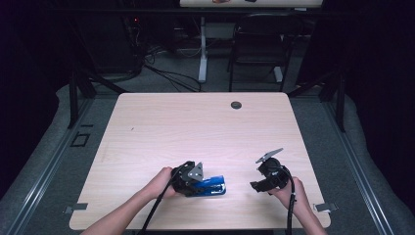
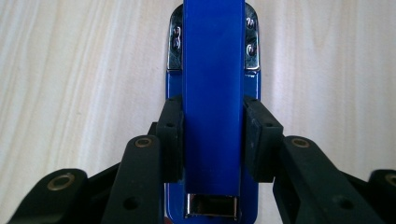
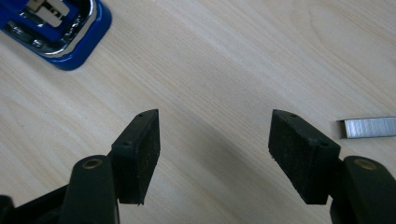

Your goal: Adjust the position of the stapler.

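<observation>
A blue stapler point(image 1: 214, 187) lies on the wooden table point(image 1: 195, 127) near its front edge, left of centre. My left gripper point(image 1: 201, 186) is closed around it. In the left gripper view the two black pads point(image 2: 170, 140) press against both sides of the stapler's blue top arm point(image 2: 212, 56), whose chrome front points away. My right gripper point(image 1: 255, 186) hovers to the right of the stapler, apart from it. Its jaws point(image 3: 215, 140) stand open over bare wood with nothing between them. The stapler's open end point(image 3: 60, 32) is at that view's top left. A strip of staples point(image 3: 369, 127) lies at its right edge.
A round cable grommet point(image 1: 236, 105) sits near the table's far edge. Beyond the table stand a dark chair point(image 1: 259, 44) and a white desk leg point(image 1: 202, 49) on a carpeted floor with cables. A person's forearms come in from the bottom.
</observation>
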Available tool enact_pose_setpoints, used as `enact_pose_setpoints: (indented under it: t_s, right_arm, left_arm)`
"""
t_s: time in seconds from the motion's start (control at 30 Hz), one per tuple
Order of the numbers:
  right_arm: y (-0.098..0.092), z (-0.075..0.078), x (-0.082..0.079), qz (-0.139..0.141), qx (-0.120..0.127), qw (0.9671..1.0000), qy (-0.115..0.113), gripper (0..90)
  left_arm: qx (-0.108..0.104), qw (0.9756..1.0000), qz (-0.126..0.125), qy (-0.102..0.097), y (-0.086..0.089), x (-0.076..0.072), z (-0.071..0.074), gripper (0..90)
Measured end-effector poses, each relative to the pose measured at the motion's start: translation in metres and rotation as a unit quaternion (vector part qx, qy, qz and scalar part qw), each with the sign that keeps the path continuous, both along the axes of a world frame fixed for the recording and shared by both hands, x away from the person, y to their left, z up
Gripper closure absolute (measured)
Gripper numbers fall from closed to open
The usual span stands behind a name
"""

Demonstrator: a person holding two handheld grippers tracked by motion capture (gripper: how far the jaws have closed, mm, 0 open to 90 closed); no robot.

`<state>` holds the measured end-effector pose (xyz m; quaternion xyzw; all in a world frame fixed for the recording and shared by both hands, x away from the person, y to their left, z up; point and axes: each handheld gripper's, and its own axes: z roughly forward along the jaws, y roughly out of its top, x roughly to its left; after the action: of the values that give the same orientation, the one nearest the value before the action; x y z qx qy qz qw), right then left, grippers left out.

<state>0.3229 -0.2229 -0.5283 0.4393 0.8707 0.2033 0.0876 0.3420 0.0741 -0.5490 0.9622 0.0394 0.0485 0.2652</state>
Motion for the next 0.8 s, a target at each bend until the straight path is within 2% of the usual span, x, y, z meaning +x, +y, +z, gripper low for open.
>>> enact_pose_setpoints:
  t_s: [0.13, 0.27, 0.3, 0.33, 0.4, 0.43, 0.53, 0.57, 0.67, 0.7, 0.77, 0.8]
  right_arm:
    - [0.0, 0.0, 0.0, -0.002, -0.001, 1.0, 0.001, 32.0]
    - [0.0, -0.001, 0.001, -0.004, -0.004, 1.0, 0.0, 31.8]
    - [0.0, -0.001, 0.001, -0.004, -0.002, 1.0, 0.003, 32.0]
    - [0.0, -0.001, 0.001, -0.003, -0.008, 1.0, 0.002, 31.9]
    - [0.003, -0.004, 0.0, -0.014, 0.011, 0.9998, -0.009, 32.4]
    - [0.002, -0.001, 0.002, -0.001, -0.002, 1.0, 0.001, 32.8]
    - [0.001, 0.0, 0.001, -0.004, 0.002, 1.0, -0.004, 36.6]
    - [0.001, 0.0, 0.0, -0.006, 0.011, 0.9999, -0.006, 38.1]
    - [0.0, 0.0, 0.0, -0.005, 0.011, 0.9999, -0.006, 38.4]
    - [-0.001, 0.001, 0.0, -0.002, 0.003, 1.0, -0.005, 37.3]
    - [-0.001, 0.001, 0.0, -0.004, 0.004, 1.0, -0.006, 33.5]
    - [0.0, 0.0, -0.001, -0.008, 0.012, 0.9999, -0.008, 31.5]
  left_arm:
    - [-0.003, 0.9996, -0.027, 0.006, 0.0, 0.009, 0.0, 64.8]
    - [-0.008, 0.9993, -0.036, 0.006, 0.001, 0.011, -0.001, 65.2]
    - [-0.014, 0.999, -0.039, 0.014, 0.002, 0.013, -0.002, 65.4]
    - [-0.02, 0.999, -0.037, 0.017, 0.003, 0.013, -0.003, 65.5]
    - [-0.024, 0.9989, -0.034, 0.022, 0.004, 0.015, -0.003, 65.7]
    - [-0.024, 0.9988, -0.034, 0.027, 0.004, 0.015, -0.003, 65.8]
    - [-0.033, 0.9984, -0.03, 0.034, 0.003, 0.015, -0.004, 65.9]
    - [-0.033, 0.9984, -0.03, 0.034, 0.003, 0.015, -0.004, 65.9]
    - [-0.039, 0.9982, -0.032, 0.031, -0.001, 0.013, -0.005, 65.9]
    - [-0.041, 0.9981, -0.035, 0.032, -0.004, 0.012, -0.005, 66.0]
    - [-0.039, 0.9981, -0.034, 0.033, -0.005, 0.011, -0.005, 65.9]
    - [-0.042, 0.9981, -0.03, 0.034, -0.005, 0.011, -0.006, 65.9]
